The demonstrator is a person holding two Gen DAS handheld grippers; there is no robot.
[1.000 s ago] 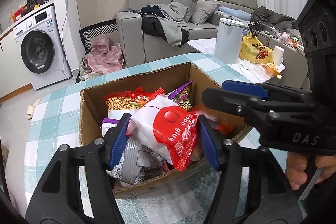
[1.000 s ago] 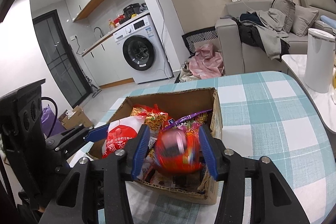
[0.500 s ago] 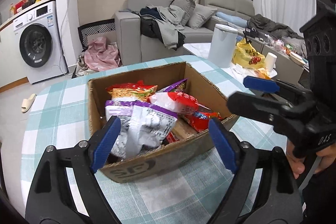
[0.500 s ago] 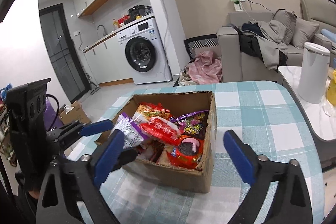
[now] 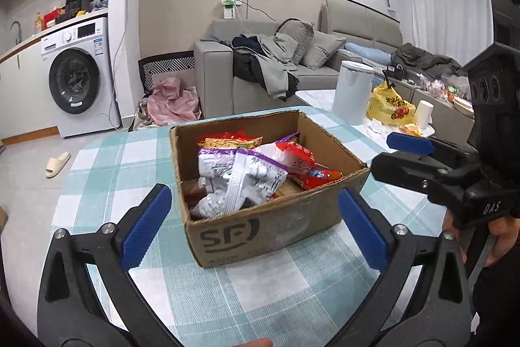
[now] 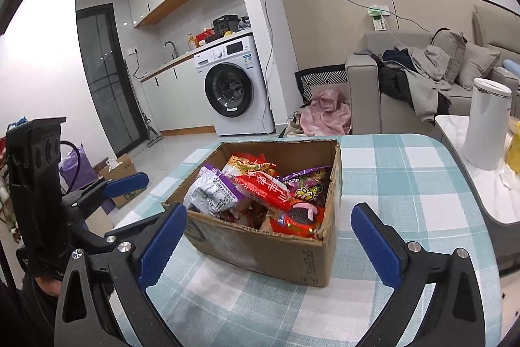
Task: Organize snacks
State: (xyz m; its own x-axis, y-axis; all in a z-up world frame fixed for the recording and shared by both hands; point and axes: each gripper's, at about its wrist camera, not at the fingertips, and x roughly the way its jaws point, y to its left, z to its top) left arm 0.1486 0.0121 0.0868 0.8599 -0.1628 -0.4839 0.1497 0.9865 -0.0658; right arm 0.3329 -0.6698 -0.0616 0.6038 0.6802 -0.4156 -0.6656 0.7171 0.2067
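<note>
At the centre of both wrist views, your cardboard box (image 5: pixel 260 226) sat on the checked tablecloth (image 5: pixel 269 298), packed with snack packets (image 5: pixel 240 174), its long axis running away toward the upper right of the left view. Your left gripper (image 5: pixel 253 226) was opening, its blue pads framing the box's near wall and touching nothing. Your right gripper (image 6: pixel 269 239) stood fully spread and empty, with a box corner between its pads. By my judgement, the box lay straight ahead and slightly below both tools, neither hand clearly nearer.
</note>
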